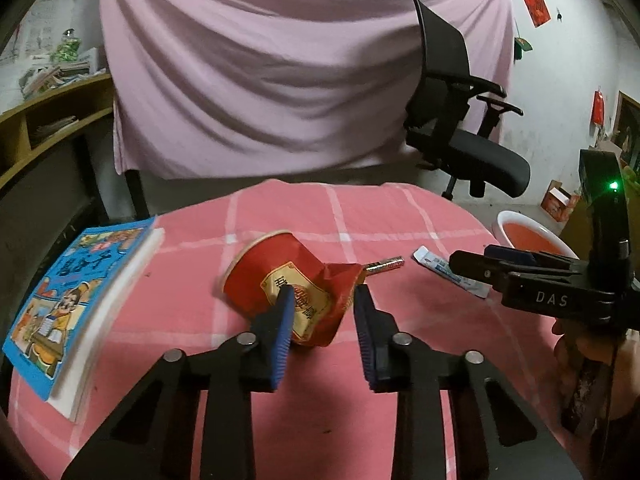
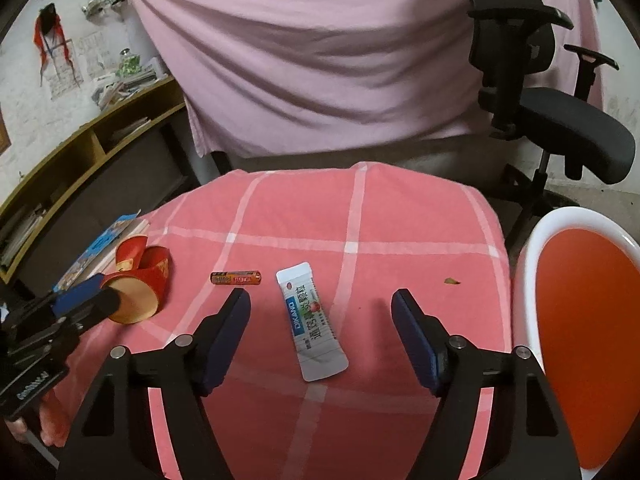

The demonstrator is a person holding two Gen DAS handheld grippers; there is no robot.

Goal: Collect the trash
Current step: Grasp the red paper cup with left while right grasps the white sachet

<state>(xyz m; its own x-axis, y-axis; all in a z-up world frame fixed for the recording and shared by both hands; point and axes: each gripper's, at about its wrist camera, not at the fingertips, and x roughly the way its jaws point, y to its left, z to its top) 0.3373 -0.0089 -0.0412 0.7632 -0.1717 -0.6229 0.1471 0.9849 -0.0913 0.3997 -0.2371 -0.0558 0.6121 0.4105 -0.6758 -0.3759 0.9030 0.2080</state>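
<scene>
1. Left gripper (image 1: 322, 300) is clamped on the crushed red paper cup (image 1: 288, 292), left side of the pink checked table (image 2: 400, 216).
2. Right gripper (image 2: 320, 300) hangs with jaws apart around the white sachet (image 2: 312, 324); battery (image 2: 236, 278) lies just beside it.
3. Red basin (image 2: 592, 328) sits off the table's right edge.

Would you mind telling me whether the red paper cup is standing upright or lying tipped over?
Tipped over. The red paper cup lies on its side on the pink checked tablecloth, crumpled, its round mouth facing sideways.
</scene>
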